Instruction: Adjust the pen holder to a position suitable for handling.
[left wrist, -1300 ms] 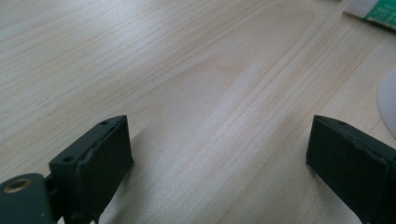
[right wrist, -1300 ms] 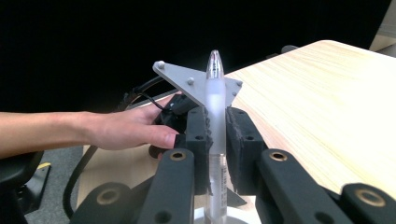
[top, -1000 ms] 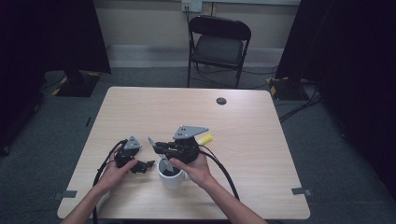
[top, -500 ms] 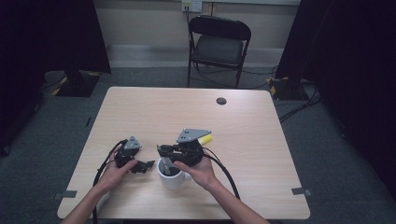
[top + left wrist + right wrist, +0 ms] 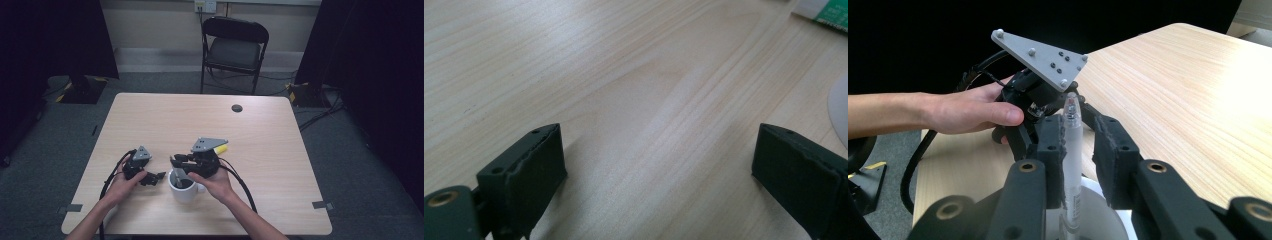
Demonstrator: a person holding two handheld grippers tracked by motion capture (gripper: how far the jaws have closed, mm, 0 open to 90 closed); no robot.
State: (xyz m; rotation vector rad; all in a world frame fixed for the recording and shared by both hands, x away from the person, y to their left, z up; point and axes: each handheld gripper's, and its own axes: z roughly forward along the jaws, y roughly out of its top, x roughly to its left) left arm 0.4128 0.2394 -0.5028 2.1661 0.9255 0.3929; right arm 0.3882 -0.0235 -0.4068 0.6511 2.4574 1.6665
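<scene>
White mug [image 5: 187, 191]: near table [image 5: 260, 135] edge, between both hands. Pen [image 5: 1071, 165]: upright in mug, between right gripper [image 5: 1079, 150] jaws, which have just been opening; small gap at one pad. Left gripper [image 5: 157, 176]: jaws wide, empty, just beside mug. Yellow object [image 5: 220, 149]: behind right gripper. Folding chair [image 5: 234, 47]: beyond table.

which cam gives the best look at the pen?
Right gripper view: the pen stands upright between the right tool's jaws, its lower end in the white mug. The high view shows it as a thin sliver in the mug. The left gripper view catches a white edge, probably the mug.
</scene>
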